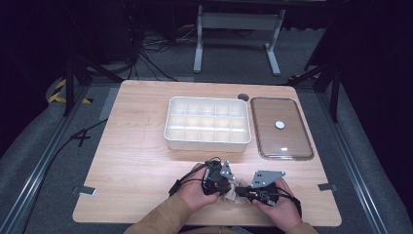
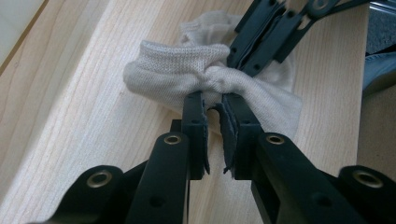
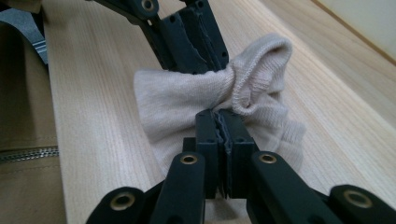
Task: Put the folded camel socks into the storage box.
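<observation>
Near the table's front edge, a bunched sock, mostly hidden under both tools from above. Left gripper slightly parted, tips just meeting the cloth; real pinch hard to judge. Right gripper closed tight on the sock's fabric. Toe and heel indistinguishable.

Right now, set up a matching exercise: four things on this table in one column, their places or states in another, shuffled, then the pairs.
1. sock
2. organiser tray
3. clear lid
4. left hand-held gripper

A. flat on the table, right of the tray
B. bunched up at the near edge
C. mid-table, compartments bare
D. jaws a little apart at the sock

Pairs: 1-B, 2-C, 3-A, 4-D
</observation>
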Tool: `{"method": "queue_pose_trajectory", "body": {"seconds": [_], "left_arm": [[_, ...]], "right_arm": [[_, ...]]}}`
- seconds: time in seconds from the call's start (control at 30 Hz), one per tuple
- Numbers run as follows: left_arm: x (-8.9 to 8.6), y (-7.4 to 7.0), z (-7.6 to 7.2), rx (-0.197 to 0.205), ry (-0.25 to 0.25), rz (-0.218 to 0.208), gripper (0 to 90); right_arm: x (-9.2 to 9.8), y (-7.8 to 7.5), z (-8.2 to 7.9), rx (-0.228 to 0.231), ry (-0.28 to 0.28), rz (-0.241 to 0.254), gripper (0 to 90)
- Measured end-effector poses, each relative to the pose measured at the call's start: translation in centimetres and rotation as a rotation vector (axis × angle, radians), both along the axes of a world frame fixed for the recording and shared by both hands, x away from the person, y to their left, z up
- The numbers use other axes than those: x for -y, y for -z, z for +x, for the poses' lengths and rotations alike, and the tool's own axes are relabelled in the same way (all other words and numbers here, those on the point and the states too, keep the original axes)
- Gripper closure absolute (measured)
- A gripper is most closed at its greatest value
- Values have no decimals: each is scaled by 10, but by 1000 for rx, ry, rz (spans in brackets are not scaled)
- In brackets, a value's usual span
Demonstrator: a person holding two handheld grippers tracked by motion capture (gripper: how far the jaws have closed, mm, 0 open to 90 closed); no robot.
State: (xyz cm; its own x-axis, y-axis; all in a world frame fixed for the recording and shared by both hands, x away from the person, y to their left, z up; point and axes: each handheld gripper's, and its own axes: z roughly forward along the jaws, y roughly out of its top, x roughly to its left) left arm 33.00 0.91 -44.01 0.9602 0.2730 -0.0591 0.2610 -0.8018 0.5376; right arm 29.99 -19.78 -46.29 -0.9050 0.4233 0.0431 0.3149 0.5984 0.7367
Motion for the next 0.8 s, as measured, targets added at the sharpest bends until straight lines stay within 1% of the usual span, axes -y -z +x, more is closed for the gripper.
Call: {"method": "queue_pose_trajectory", "body": {"seconds": [0.1, 0.17, 0.2, 0.23, 0.27, 0.3, 0.37, 0.4, 0.43, 0.47, 0.6, 0.77, 0.8], "left_arm": [[0, 0, 0, 3, -1, 0, 794], [1, 0, 0, 9, 0, 2, 793], [1, 0, 0, 6, -1, 3, 793], [1, 0, 0, 7, -2, 5, 794], [2, 1, 0, 6, 6, 7, 793], [2, 1, -1, 0, -1, 10, 793], [3, 1, -1, -3, 4, 11, 795], [4, 1, -1, -2, 5, 11, 795], [4, 1, -1, -1, 5, 10, 794], [4, 1, -1, 2, 11, 10, 794], [5, 1, -2, 1, 6, 5, 788], [5, -1, -4, 17, 18, -9, 782], [5, -1, -4, 27, 26, -13, 782]], "right_arm": [[4, -8, -3, 15, 13, -24, 859], [12, -16, -6, 30, 28, -37, 863], [20, -21, -7, 27, 49, -69, 866], [24, -23, -7, 30, 59, -80, 868], [27, -23, -7, 19, 62, -82, 869], [27, -23, -7, 19, 62, -82, 869], [29, -19, -5, 5, 59, -95, 869], [27, -15, -4, -6, 59, -105, 870], [23, -10, -2, -16, 47, -112, 873], [22, -8, -2, -19, 44, -117, 876], [13, -3, 1, -19, 30, -126, 888], [9, -2, 2, -18, 25, -129, 891], [8, -2, 2, -17, 23, -125, 892]]}}
